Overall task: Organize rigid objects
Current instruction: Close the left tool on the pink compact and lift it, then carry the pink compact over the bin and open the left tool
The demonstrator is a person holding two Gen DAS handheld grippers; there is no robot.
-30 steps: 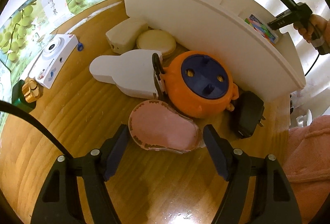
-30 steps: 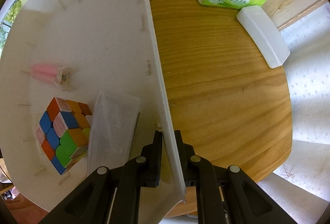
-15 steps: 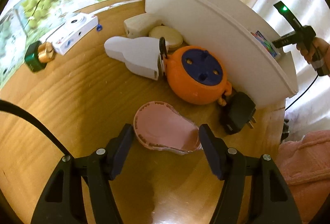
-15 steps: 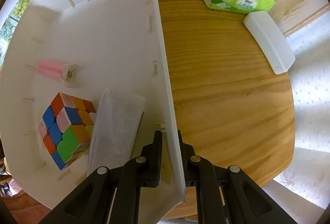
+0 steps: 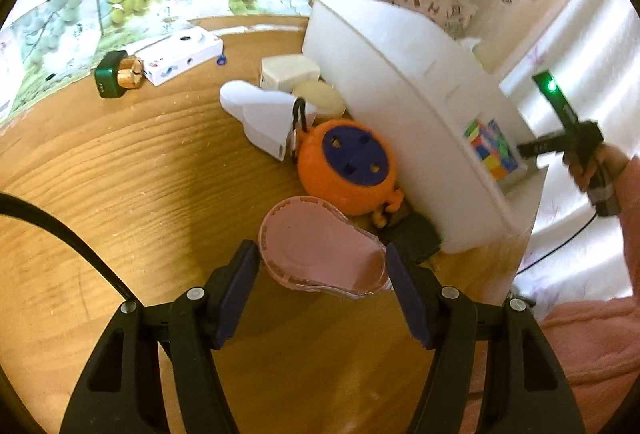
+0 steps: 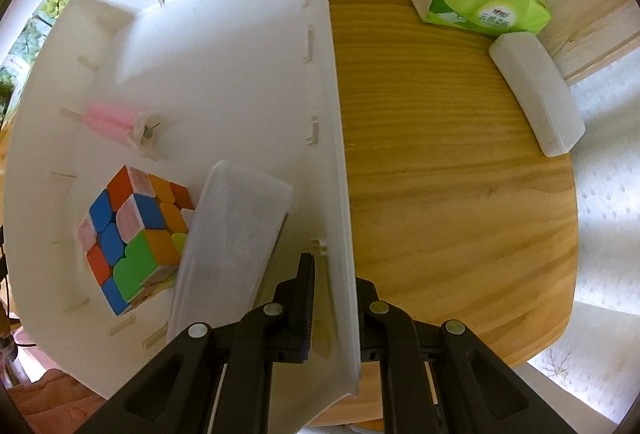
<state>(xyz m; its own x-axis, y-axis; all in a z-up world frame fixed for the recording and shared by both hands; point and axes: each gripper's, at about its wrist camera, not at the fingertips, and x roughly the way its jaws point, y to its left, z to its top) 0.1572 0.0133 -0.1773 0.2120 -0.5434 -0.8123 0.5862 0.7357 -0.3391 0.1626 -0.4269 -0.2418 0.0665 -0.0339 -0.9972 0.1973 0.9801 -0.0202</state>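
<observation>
Bin [image 6: 340, 162] wall pinched by right claw [image 6: 332, 294] — left claw [image 5: 320, 282] grips pink case [image 5: 320, 246].

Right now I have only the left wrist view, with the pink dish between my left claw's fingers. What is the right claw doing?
Observer: The right claw is shut on the white bin's side wall, near one end.
Operator: What is in there besides the cube?
Observer: A clear plastic case leans beside the cube, and a small pink item lies further along.
Operator: Is there room for the pink dish?
Observer: Probably. Nothing lies in the bin's far half.
</observation>
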